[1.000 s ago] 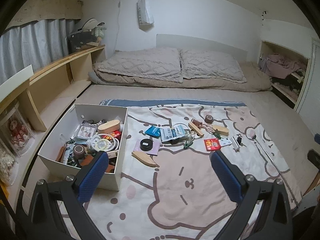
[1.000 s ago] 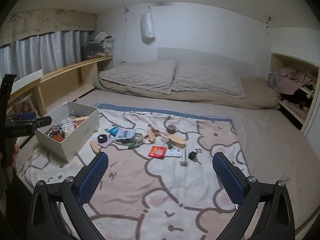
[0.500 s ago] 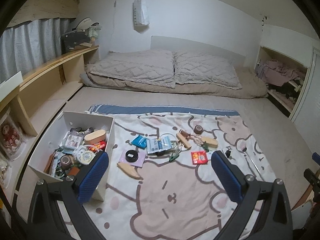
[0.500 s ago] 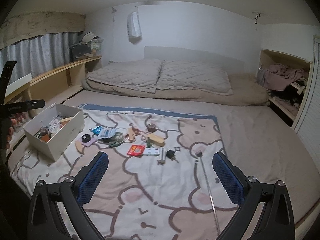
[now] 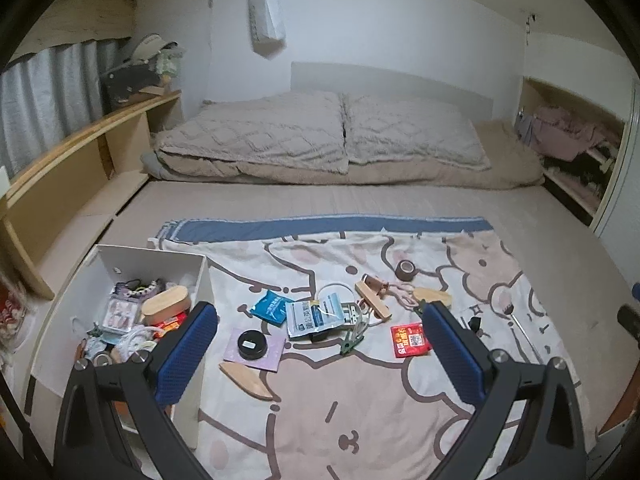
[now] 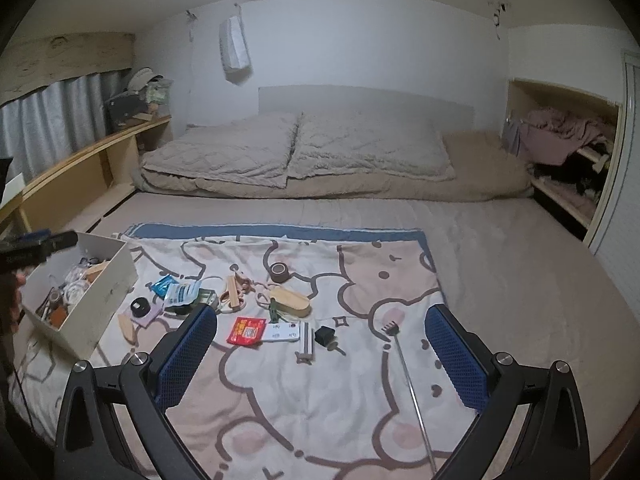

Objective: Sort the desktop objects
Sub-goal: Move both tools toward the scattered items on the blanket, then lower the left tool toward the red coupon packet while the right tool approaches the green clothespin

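Here the red packet [image 6: 246,331] lies beyond the empty hand-held gripper [image 6: 320,354].

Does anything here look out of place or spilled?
Nothing is spilled or broken. Small items still lie loose on the blanket beside the white box, among them a red packet and a tape roll.

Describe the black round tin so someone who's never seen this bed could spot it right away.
Start at the white box on the left of the cartoon blanket. Just right of it lies a lilac card, and the black round tin sits on top of that card. It is the only flat black disc there, with a small pale label on its lid.
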A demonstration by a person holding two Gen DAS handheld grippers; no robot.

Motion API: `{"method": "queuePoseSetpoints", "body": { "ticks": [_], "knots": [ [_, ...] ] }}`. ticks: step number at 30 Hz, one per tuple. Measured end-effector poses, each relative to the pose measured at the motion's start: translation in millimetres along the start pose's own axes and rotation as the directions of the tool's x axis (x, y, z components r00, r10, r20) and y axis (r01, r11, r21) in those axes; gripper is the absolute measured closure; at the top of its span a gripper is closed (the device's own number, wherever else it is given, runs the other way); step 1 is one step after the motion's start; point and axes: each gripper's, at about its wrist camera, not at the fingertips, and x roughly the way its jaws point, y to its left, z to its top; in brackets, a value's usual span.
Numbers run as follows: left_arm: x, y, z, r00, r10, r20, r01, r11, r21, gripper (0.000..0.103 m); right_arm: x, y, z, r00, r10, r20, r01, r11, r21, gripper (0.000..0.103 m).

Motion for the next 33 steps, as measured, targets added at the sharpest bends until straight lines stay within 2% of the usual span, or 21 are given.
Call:
{"method": "queuePoseSetpoints", "body": {
  "ticks": [11,22,29,33],
  "knots": [
    [62,-8,-7,0.999,0.018,-0.031,-0.015,0.994,0.106,0.0,84,23,14,0.995,0.028,-0.094,-0.024,0.999,0.044,0.0],
    [112,-2,-20,0.998,-0.012,-0.062,0.02,0.992,0.126,0.0,171,41,3,0.977,0.017,-0.212,-0.002,0.997,0.072,0.0],
    [153,-27,-32,0.994,-0.001,-0.112,0.02,0.986,0.167,0.0,240,32,-16,0.941,-0.066,-0.332,0.095,0.993,0.072,0.0],
    [179,-50,-37,0.99,-0.02,-0.141,0.049,0.979,0.199,0.0,267,9,-28,0.915,-0.107,-0.389,0.153,0.984,0.09,0.0]
  ]
}}
